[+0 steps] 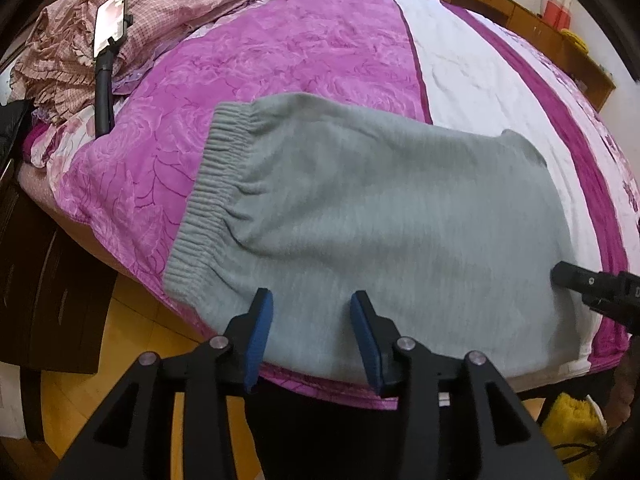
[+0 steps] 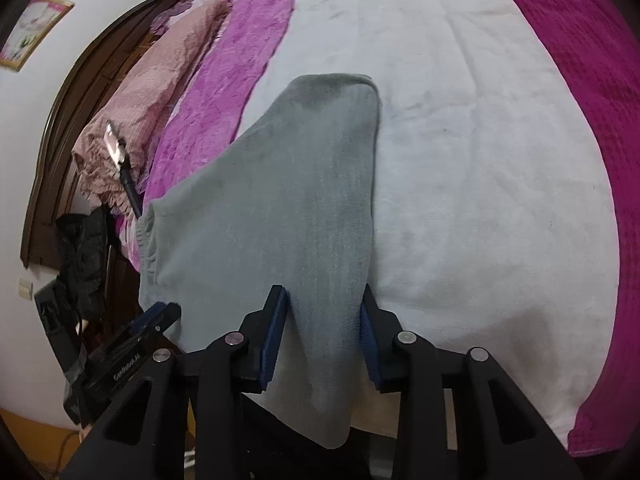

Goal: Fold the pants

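Purple rose-patterned bedding (image 1: 280,80) with a broad white band (image 2: 460,160) covers the bed, and the grey sweatpants (image 1: 380,220) lie flat across its near edge, already doubled over into a short block.

Nearest the pants' front hem, the left gripper (image 1: 312,320) hangs with its blue pads spread, nothing between them. The right gripper (image 2: 324,316) also has its jaws apart, and a drooping corner of the grey fabric lies between them, spilling over the bed's edge — whether either pad actually touches the cloth I cannot tell.

The pants look like soft, thick fleece: light, limp, not slippery, likely to sag wherever unsupported. My judgement is that the best holds are the two near corners, or the ribbed elastic waistband (image 1: 208,200) at the pants' left end, where the cloth is thicker and gives the pads something to bite; pinching all layers together should keep the fold from sliding apart.

Beyond the pants the bedding is open, so little stands in the way of folding away from the edge. Further off, left of the waistband, a phone on a black stalk mount (image 1: 110,24) leans over a rumpled pink checked quilt (image 1: 168,8). A dark wooden cabinet (image 1: 48,280) stands beside the bed there.
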A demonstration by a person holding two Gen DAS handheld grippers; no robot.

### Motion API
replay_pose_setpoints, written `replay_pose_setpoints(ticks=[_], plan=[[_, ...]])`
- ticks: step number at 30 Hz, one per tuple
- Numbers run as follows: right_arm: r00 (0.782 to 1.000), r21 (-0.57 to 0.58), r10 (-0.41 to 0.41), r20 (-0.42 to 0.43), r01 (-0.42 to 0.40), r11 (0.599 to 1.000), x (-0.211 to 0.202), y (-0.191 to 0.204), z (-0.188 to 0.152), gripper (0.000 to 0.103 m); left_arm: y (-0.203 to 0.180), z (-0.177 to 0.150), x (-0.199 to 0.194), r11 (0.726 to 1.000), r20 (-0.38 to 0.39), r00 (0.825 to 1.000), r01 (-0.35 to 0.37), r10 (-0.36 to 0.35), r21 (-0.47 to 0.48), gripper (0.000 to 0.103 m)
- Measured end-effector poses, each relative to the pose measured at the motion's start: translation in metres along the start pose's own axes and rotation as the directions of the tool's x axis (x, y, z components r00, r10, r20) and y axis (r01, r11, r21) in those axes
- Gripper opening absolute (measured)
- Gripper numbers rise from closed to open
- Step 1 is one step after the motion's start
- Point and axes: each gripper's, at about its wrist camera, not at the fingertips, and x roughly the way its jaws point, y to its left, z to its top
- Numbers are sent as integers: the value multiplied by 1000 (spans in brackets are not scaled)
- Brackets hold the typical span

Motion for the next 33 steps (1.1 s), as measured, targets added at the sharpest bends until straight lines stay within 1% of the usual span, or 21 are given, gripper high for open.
replay_pose_setpoints(ticks=[5, 8, 9, 10, 13, 17, 20, 23, 26, 29, 33], plan=[[1000, 2, -8, -1, 8, 1000, 1, 0, 1, 29, -3, 1, -8, 1000, 14, 1000, 22, -22, 6, 43], [1000, -25, -3, 11, 3, 1000, -2, 4, 0, 29, -11, 1, -13, 999, 26, 999, 40, -41, 27, 43], [1000, -31, 2, 17, -1, 1000, -4, 5, -1, 26, -14, 1, -14, 998, 28, 998, 49, -50, 37, 43], [1000, -38, 5, 26, -4, 999, -6, 6, -1, 20, -18, 1, -14, 997, 28, 998, 56, -57, 46, 43], [998, -55, 24, 49, -21, 998, -16, 9, -2, 8, -29, 0, -14, 994, 24, 996, 79, -81, 70, 43], [995, -113, 66, 79, -57, 992, -30, 24, -4, 5, -43, -1, -11, 988, 11, 993, 115, -117, 106, 43], [990, -167, 100, 99, -83, 982, -40, 37, -6, 4, -51, -3, -1, 985, -19, 993, 117, -115, 131, 43], [985, -219, 143, 101, -118, 969, -45, 51, -7, 3, -50, -4, 2, 985, -25, 993, 120, -117, 126, 43], [979, -277, 171, 113, -134, 952, -48, 65, -8, 3, -48, -3, -1, 983, -24, 992, 129, -127, 130, 43], [978, -335, 178, 110, -132, 933, -49, 80, -6, 3, -36, -1, -11, 987, 5, 994, 110, -112, 116, 43], [977, -372, 189, 98, -140, 918, -45, 99, 0, 3, -13, 7, -24, 994, 47, 996, 76, -80, 78, 43]])
